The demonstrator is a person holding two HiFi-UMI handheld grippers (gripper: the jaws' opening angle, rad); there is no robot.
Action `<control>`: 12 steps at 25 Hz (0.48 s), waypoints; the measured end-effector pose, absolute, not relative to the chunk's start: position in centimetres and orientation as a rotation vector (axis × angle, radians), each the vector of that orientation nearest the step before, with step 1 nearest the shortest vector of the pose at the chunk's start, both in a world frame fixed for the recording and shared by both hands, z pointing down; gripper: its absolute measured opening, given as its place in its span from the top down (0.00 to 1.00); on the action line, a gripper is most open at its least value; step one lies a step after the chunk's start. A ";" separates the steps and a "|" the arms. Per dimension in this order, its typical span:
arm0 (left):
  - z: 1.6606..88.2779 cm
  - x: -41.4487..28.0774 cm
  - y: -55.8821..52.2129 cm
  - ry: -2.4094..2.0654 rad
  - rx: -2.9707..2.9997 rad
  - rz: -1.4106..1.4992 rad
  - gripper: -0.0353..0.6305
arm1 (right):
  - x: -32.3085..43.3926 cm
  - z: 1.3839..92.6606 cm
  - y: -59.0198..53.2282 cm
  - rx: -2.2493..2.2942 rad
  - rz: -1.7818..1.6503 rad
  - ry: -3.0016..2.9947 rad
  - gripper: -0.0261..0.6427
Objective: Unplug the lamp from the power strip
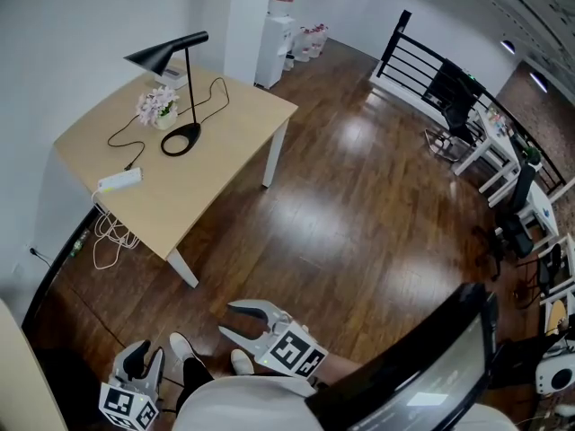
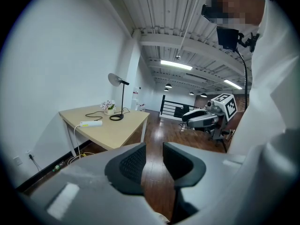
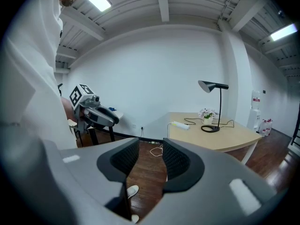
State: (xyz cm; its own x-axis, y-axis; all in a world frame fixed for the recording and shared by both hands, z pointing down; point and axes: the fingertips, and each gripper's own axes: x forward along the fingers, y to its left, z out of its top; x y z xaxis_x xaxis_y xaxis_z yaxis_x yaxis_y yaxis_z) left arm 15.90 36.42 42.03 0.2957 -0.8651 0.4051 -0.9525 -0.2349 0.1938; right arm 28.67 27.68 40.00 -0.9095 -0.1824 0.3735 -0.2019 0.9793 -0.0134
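A black desk lamp (image 1: 175,70) stands on a light wooden table (image 1: 216,160) at the upper left of the head view. Its black cord (image 1: 126,137) runs to a white power strip (image 1: 119,180) near the table's left edge. Both grippers are far from the table, held close to the person's body. My left gripper (image 1: 144,359) is open with nothing between its jaws. My right gripper (image 1: 241,321) is open and empty too. The lamp (image 2: 118,97) and strip (image 2: 91,123) show in the left gripper view; the lamp (image 3: 214,102) and strip (image 3: 180,124) show in the right gripper view.
A small pot of pink flowers (image 1: 158,108) stands beside the lamp base. White cable (image 1: 110,241) lies coiled on the dark wood floor under the table. A water dispenser (image 1: 277,34), a black railing (image 1: 422,70) and desks with chairs (image 1: 503,178) stand farther off.
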 end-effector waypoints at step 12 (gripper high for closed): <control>42.5 15.9 37.7 -1.650 2.139 0.292 0.76 | 28.9 40.1 28.5 0.251 0.073 -2.750 0.73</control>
